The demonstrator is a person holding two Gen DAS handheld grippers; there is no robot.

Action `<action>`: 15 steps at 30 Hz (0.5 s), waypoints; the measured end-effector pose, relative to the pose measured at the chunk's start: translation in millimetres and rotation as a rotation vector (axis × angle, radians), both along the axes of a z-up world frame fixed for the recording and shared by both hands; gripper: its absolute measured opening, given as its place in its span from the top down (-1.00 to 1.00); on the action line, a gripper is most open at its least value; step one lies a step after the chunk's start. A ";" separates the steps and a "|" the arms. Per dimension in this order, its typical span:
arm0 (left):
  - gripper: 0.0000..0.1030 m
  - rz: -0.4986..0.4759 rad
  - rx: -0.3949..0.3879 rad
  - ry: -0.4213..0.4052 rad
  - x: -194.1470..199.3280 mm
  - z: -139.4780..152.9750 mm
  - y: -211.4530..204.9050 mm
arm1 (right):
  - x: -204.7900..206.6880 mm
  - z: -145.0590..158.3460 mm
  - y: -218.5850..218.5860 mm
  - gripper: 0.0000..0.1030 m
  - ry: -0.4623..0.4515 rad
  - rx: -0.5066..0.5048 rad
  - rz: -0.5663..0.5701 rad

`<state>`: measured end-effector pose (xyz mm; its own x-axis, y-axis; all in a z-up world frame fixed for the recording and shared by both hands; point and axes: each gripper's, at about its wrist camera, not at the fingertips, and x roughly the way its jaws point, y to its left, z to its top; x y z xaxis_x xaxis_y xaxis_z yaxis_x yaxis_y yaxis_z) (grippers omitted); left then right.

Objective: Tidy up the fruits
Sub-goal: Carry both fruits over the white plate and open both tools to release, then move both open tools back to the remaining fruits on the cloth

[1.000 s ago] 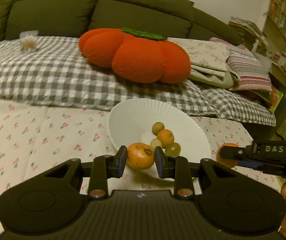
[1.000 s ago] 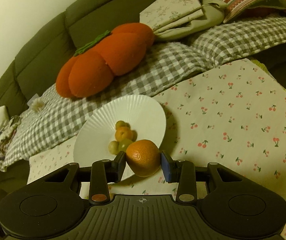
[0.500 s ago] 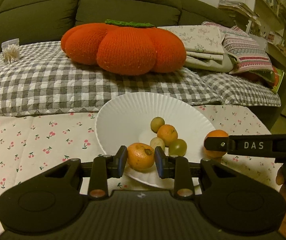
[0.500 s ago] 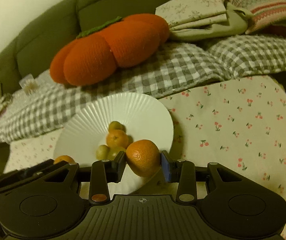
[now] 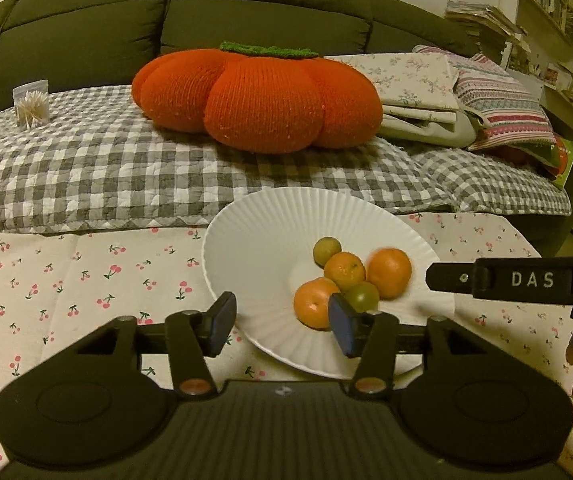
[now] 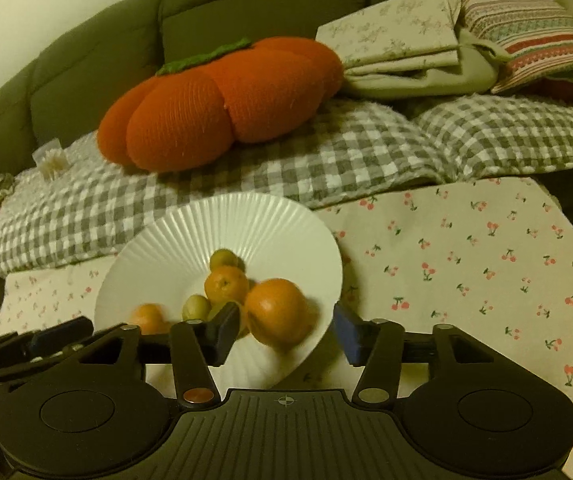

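We find both tools standing apart and holding nothing. The left tool (image 5: 280, 326) hangs at the near rim of the white plate (image 5: 254, 236), with a small orange (image 5: 313, 302) lying just ahead of its right finger. The right tool (image 6: 286, 330) hangs at the plate's right edge, and a larger orange (image 6: 280, 311), blurred, sits in the dish between its spread fingers.

The plate carries five fruits clustered together: three oranges and two greenish ones (image 5: 326, 251). No fruit shows on the cherry-print table (image 5: 86, 280) in either view.

We judge the gathering done or close to it. Parts of the table lie outside both views, so we cannot rule out strays.
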<state>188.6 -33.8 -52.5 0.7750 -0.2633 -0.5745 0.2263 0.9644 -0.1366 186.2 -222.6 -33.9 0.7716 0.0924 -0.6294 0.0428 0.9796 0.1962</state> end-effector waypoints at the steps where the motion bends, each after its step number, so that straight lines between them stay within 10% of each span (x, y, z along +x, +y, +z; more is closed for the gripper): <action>1: 0.02 0.001 0.000 0.000 -0.4 0.9 0.2 | -0.8 1.3 -0.5 -0.01 -0.003 0.003 -0.001; 15: -0.29 0.052 0.003 0.021 -15.8 8.9 9.6 | -15.5 14.6 -1.9 -0.04 0.011 0.048 -0.023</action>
